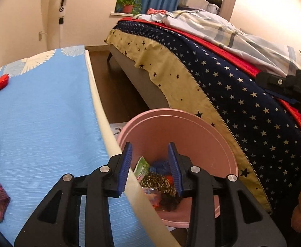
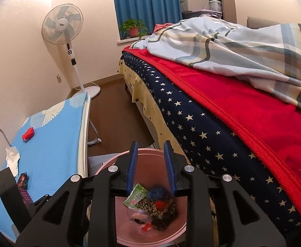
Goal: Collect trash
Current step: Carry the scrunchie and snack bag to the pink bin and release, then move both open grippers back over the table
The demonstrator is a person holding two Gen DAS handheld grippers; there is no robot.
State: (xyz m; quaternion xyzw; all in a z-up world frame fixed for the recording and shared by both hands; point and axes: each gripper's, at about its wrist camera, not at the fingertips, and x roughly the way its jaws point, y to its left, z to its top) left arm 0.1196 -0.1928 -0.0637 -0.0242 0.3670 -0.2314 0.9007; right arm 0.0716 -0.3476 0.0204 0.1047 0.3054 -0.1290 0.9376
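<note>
left wrist: left gripper [image 1: 150, 160] is held parted, empty, above pink bin [image 1: 191, 127] holding wrappers [image 1: 158, 181]; red scrap [image 1: 0, 82] left on worktop [image 1: 47, 113] | right wrist: right gripper [image 2: 150, 162] is spread, empty, over bin [image 2: 109, 166]

One round pink plastic bin [image 2: 179, 231]; one table under a light-blue cloth [image 2: 53, 144]; on it, one crumpled red wrapper [image 2: 28, 134], one crumpled white tissue [image 2: 12, 158], one dark snack packet [image 2: 22, 180]. One white pedestal fan [image 2: 62, 27]; one potted green plant [image 2: 134, 28]; one bed [image 2: 222, 103].
</note>
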